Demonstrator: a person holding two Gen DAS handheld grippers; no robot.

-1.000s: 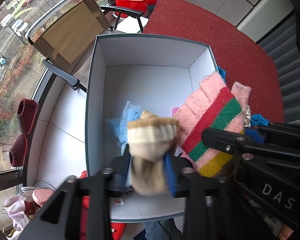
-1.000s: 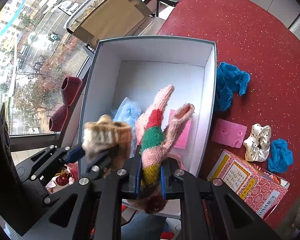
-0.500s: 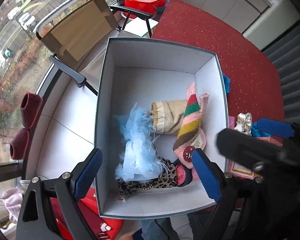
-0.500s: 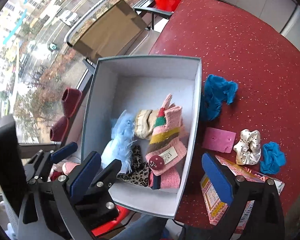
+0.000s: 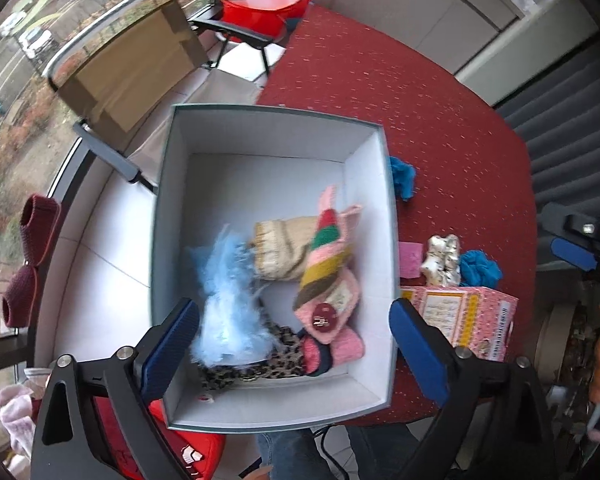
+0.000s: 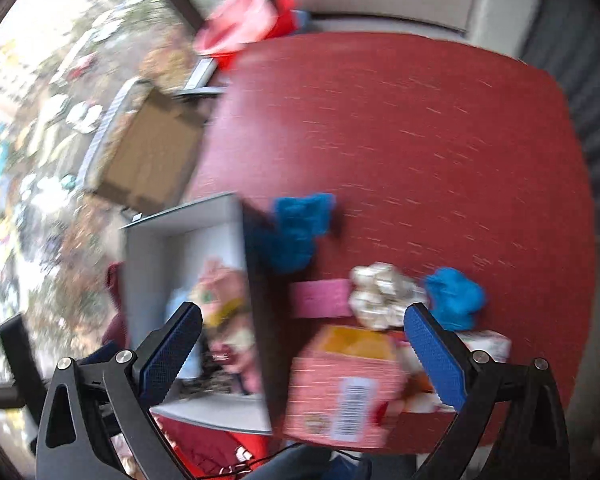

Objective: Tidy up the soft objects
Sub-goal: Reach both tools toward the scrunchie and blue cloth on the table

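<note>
A grey box [image 5: 228, 140] with a white inside holds a striped pink glove [image 5: 328, 276], a beige knit glove [image 5: 284, 252], a fluffy light-blue piece [image 5: 228, 304] and a leopard-print piece [image 5: 260, 364]. My left gripper [image 5: 296, 348] is open and empty above the box's near end. My right gripper [image 6: 304, 352] is open and empty over the table right of the box [image 6: 180, 248]; its view is blurred. On the red table [image 6: 420, 128] lie two blue cloths [image 6: 296, 228] [image 6: 456, 296], a cream scrunchie [image 6: 380, 292] and a pink sponge [image 6: 320, 298].
A pink printed carton [image 6: 348, 384] lies at the table's near edge, right of the box; it also shows in the left wrist view [image 5: 464, 320]. A folding chair [image 5: 132, 76] and red basins [image 5: 268, 0] stand beyond the box. Dark red slippers [image 5: 32, 248] lie on the floor at left.
Both grippers opened and dropped the beige glove and the striped glove into the box. Both pulled back. The right gripper has swung right, over the table's loose items.
</note>
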